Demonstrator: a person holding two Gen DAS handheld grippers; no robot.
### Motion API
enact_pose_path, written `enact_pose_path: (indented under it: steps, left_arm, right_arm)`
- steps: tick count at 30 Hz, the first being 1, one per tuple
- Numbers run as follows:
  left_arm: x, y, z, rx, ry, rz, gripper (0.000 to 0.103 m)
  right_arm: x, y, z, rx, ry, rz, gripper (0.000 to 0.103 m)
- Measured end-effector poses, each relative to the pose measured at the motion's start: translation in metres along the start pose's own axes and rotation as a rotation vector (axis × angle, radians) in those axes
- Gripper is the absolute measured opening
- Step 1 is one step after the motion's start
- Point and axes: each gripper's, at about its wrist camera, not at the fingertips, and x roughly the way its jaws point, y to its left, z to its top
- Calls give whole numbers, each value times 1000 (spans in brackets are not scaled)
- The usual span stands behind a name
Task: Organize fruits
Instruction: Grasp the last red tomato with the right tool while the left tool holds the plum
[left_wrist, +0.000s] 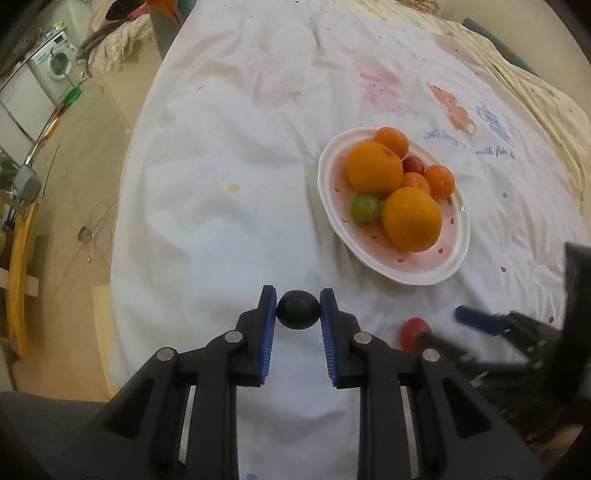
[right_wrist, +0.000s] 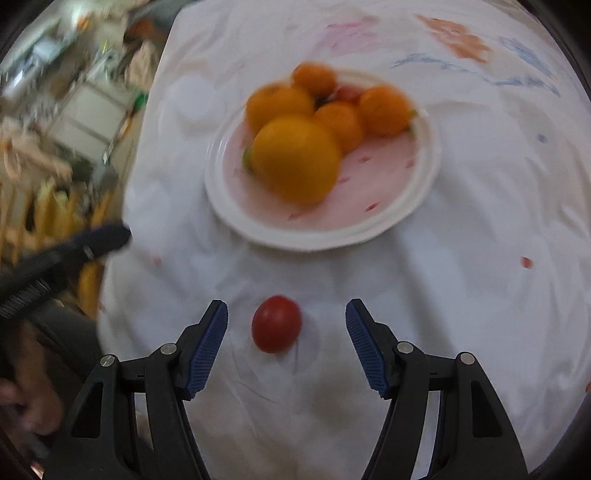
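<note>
Left gripper (left_wrist: 297, 309): blue pads pinching a small dark fruit (left_wrist: 297, 309), pads touching it at 9 and 3 o'clock. Can't tell if it is lifted or resting on the white cloth (left_wrist: 229, 229). Fruit is slightly oval, long axis running pad to pad, roughly horizontal in the left wrist view; no stem end visible, so pointing direction unknown.

Right gripper (right_wrist: 286, 321): jaws spread wide, small red fruit (right_wrist: 276, 324) on the cloth between them, neither pad touching. Near-round, marginally taller than wide in the right wrist view; too blurred to call an axis.

Plate (left_wrist: 373, 254) sits at about 1 o'clock from the left gripper, 12 o'clock from the right. It holds two big oranges, several smaller orange fruits, one green and one red. Free floor at its near edge, 5–6 o'clock.

Step, my read: the last two loose fruits are being collected. Dark one grabbed, red one framed but not gripped.

Next move calls for: closing the right jaws on the red fruit with light force, since it is soft and rolls. Carry the dark fruit toward 1 o'clock and release low on the bare part of the plate, not on the pile. Arms converge there, so stagger them.
</note>
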Motion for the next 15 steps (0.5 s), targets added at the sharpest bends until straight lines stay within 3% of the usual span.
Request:
enact_pose_path:
  steps: [4,8,10,12,15]
  left_arm:
    - [-2,-3,1,12,-23,14,20]
    - [0,-3,2,8,-15,7,20]
    - [1,-3,3,5,-12,4,20]
    - [1,-4,3,12,-14,7,20]
    - [2,-5,2,23,-16,11,20]
  right_arm:
    - [24,20,-6,-95,37,-71,69]
    - [28,30,-8,-160,16,-113,67]
    - [27,30,-8,-163,12,-112,46]
    - [26,29,-8,-158,14,-107,35]
    - [21,21,-5,-115,21,-66,34]
